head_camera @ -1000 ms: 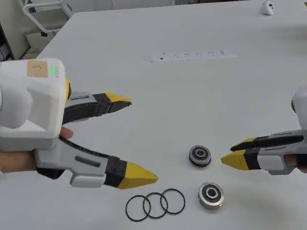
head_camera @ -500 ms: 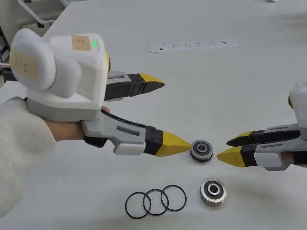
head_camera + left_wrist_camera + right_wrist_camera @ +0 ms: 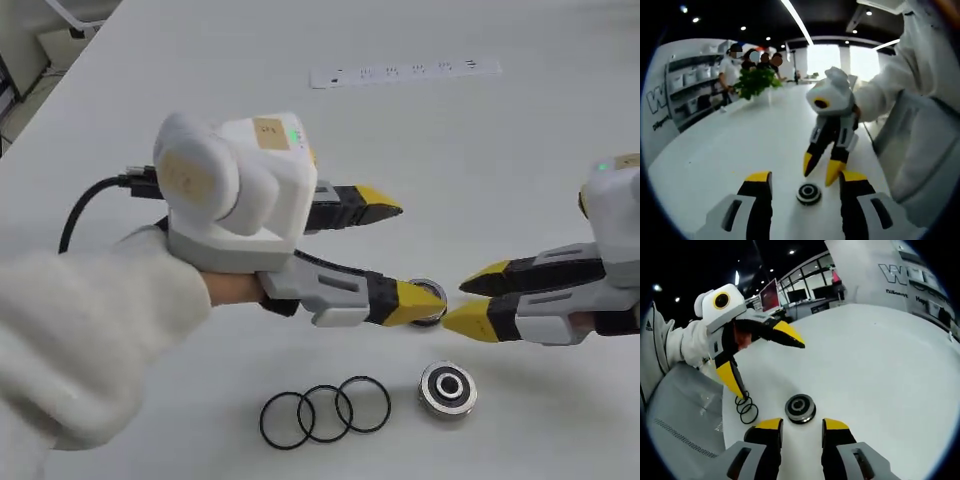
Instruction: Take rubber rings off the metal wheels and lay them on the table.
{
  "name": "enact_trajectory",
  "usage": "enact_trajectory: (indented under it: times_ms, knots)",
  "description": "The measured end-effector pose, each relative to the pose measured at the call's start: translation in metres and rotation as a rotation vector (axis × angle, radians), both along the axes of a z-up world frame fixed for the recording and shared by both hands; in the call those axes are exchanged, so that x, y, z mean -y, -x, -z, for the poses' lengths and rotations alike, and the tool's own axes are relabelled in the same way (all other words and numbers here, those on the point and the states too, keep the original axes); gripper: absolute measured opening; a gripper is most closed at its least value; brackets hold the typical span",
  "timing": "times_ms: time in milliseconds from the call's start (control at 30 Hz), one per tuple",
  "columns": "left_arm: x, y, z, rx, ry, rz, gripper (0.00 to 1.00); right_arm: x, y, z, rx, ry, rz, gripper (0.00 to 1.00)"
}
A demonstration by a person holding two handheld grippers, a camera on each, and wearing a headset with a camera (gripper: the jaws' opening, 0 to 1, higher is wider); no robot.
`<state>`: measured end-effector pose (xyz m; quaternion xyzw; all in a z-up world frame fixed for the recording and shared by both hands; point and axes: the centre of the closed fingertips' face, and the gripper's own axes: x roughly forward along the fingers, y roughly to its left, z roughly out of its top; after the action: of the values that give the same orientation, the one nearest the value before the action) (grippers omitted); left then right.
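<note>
Left tool (image 3: 420,255) advanced — wheel (image 3: 809,194) (unheld) between its tips.

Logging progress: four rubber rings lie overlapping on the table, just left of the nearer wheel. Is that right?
No: three rubber rings, not four, lie overlapping on the table, just left of the nearer wheel. The head view shows it.
</note>
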<state>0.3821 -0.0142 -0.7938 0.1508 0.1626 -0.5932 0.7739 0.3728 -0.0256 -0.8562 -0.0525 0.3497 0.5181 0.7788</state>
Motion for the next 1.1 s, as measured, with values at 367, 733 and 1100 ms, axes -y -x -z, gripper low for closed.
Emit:
enact_trajectory:
  times_ms: [367,733,1100]
  knots:
    - [0.004,-0.005,0.034,-0.035,-0.076,-0.025,0.35,-0.004,-0.002,0.008,0.049,0.03,-0.049,0.26]
    - [0.007,-0.004,0.044,-0.054,-0.095,-0.04,0.18,-0.007,-0.004,0.008,0.081,0.031,-0.077,0.22]
    - [0.004,-0.002,0.054,-0.068,-0.114,-0.048,0.14,-0.01,-0.003,0.009,0.111,0.037,-0.111,0.19]
